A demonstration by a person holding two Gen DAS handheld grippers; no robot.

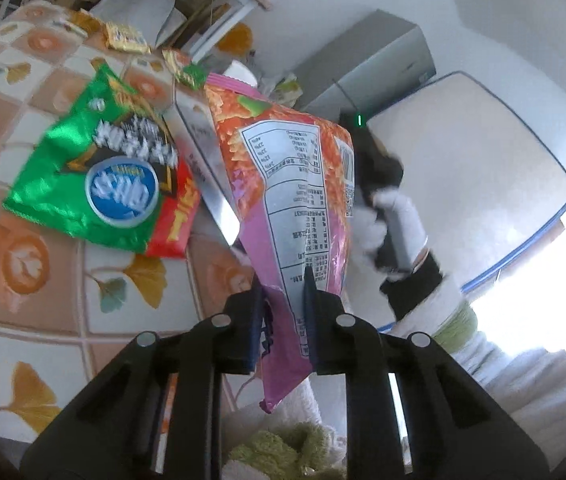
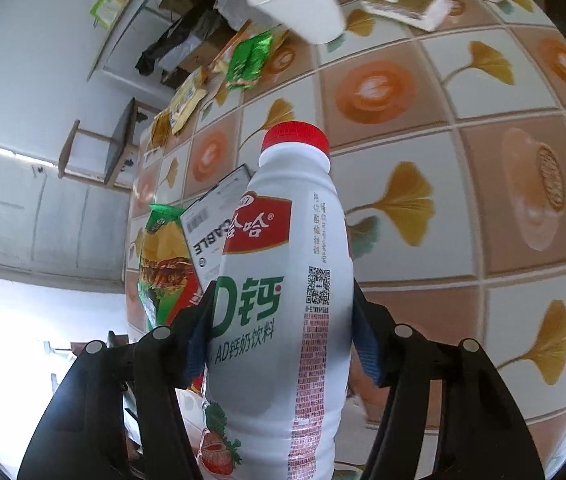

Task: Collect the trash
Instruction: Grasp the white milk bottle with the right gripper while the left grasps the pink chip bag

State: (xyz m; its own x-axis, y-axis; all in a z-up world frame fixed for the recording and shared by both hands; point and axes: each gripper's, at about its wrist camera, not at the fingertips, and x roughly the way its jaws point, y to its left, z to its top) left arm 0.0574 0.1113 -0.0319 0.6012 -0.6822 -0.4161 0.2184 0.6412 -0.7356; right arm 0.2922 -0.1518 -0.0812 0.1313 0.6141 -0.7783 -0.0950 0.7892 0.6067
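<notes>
1. So both hands are loaded right now. The left gripper (image 1: 283,280) is clamped on the bottom end of a pink-orange snack bag (image 1: 291,184), which is lifted off the table (image 1: 23,216) and sticks out forward along the fingers, long axis in line with them.
2. The right gripper (image 2: 283,320) is squeezed around the belly of a white drink bottle (image 2: 283,280) with a red cap (image 2: 296,138). Bottle runs lengthwise away from the camera, cap end farthest out, blue pads touching both its sides.
3. No bin shows in either view, so I can't tell which way the drop-off is.
4. Still on the table: a green snack bag (image 1: 91,172) lying on a red wrapper (image 1: 175,216), with a flat silver box (image 1: 203,168) just beside them, close to the left gripper. Farther off there's a paper cup (image 2: 299,0) and some small wrappers (image 1: 127,36) near the far edge.
5. My guess: both loads need dumping first. The table edge sits right under the snack bag, with open floor beyond, so there's room to swing away.
</notes>
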